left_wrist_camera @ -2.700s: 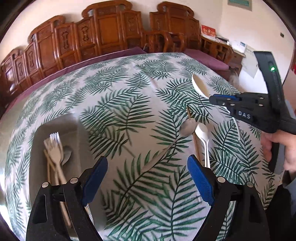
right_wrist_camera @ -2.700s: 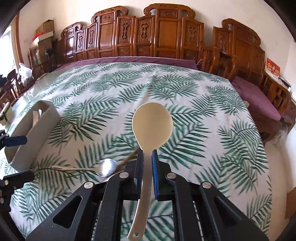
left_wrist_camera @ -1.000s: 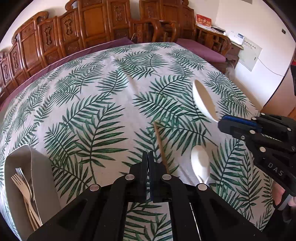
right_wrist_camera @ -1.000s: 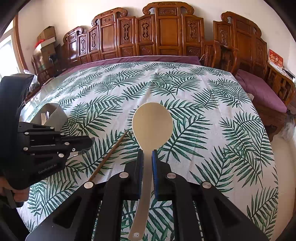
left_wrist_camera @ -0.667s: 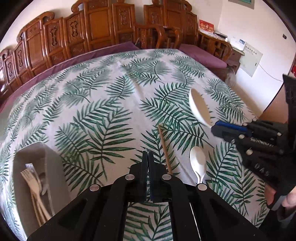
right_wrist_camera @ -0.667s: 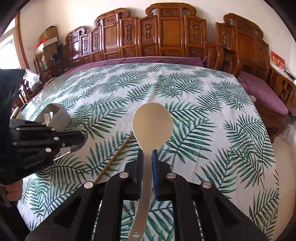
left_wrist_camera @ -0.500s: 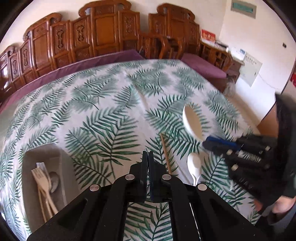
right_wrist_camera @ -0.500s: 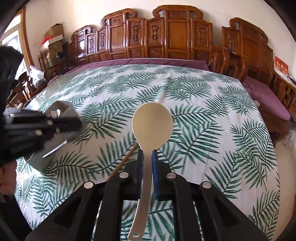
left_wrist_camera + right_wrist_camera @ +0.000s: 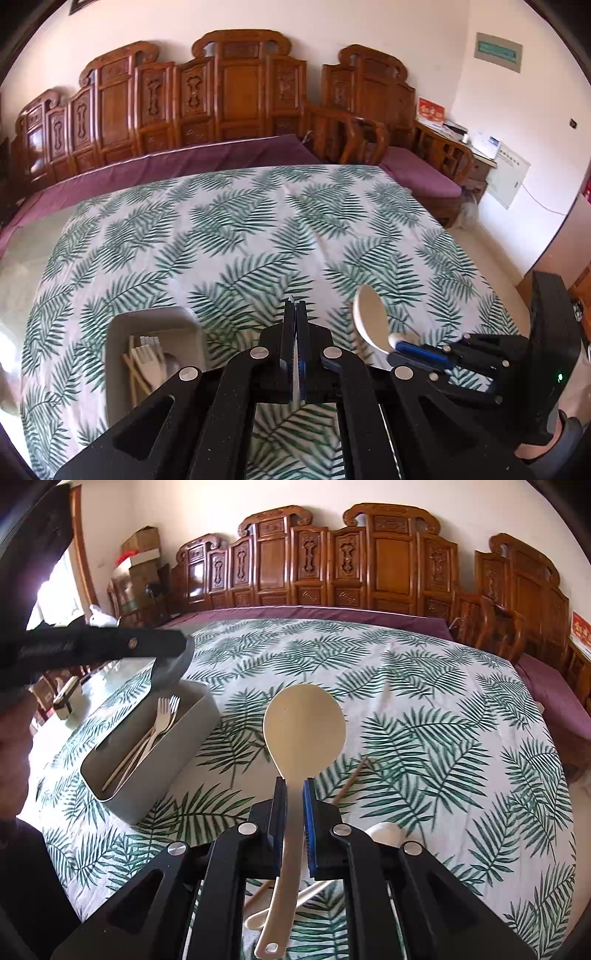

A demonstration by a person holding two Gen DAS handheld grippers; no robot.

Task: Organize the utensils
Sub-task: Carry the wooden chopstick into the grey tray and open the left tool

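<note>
The right tool [image 9: 294, 801] is pinching the neck of a cream rice paddle [image 9: 304, 727], lifting it above the leaf-print tabletop [image 9: 424, 701]. The left tool [image 9: 295, 332] is pressed together on a thin metal utensil edge [image 9: 295, 369], hanging above the grey utensil tray [image 9: 173, 753], where forks [image 9: 162, 716] are lying. A wooden chopstick [image 9: 351, 779] and white spoon [image 9: 384, 832] are resting on the cloth.
</note>
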